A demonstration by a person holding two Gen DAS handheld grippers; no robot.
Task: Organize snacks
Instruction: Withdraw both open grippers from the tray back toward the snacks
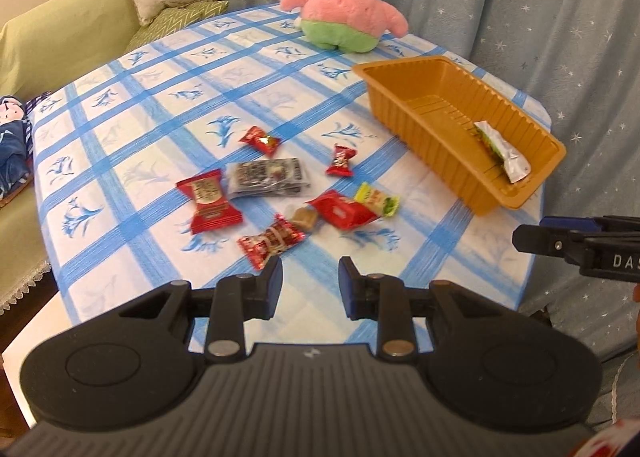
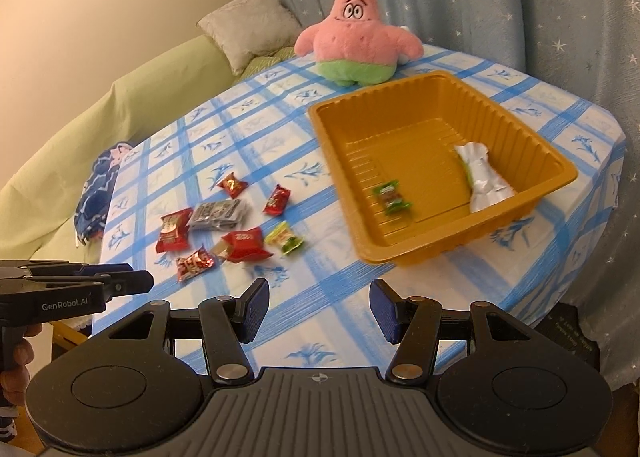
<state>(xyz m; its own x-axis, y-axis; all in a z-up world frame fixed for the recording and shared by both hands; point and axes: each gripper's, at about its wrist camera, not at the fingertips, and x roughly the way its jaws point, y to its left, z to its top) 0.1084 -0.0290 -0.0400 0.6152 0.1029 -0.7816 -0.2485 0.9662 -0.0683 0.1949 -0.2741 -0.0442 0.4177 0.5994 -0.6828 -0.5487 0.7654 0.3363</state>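
Both the left gripper [image 1: 311, 281] and the right gripper [image 2: 316, 307] hang spread and empty near the loose snacks [image 1: 280, 197], probably because the orange tray [image 2: 556, 161] holds only two wrappers so far.

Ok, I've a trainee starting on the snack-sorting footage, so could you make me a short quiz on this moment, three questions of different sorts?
1. True or false: the orange tray already holds two wrapped snacks.
2. Multiple choice: where does the pink plush toy stand? A) inside the tray; B) on the tablecloth behind the tray; C) on the sofa.
3. Short answer: is anything between the fingers of the left gripper or the right gripper?

Key
1. True: a small green snack and a silver packet lie in it.
2. B.
3. No. Both are open and hold nothing; the loose snacks lie on the cloth ahead of them.
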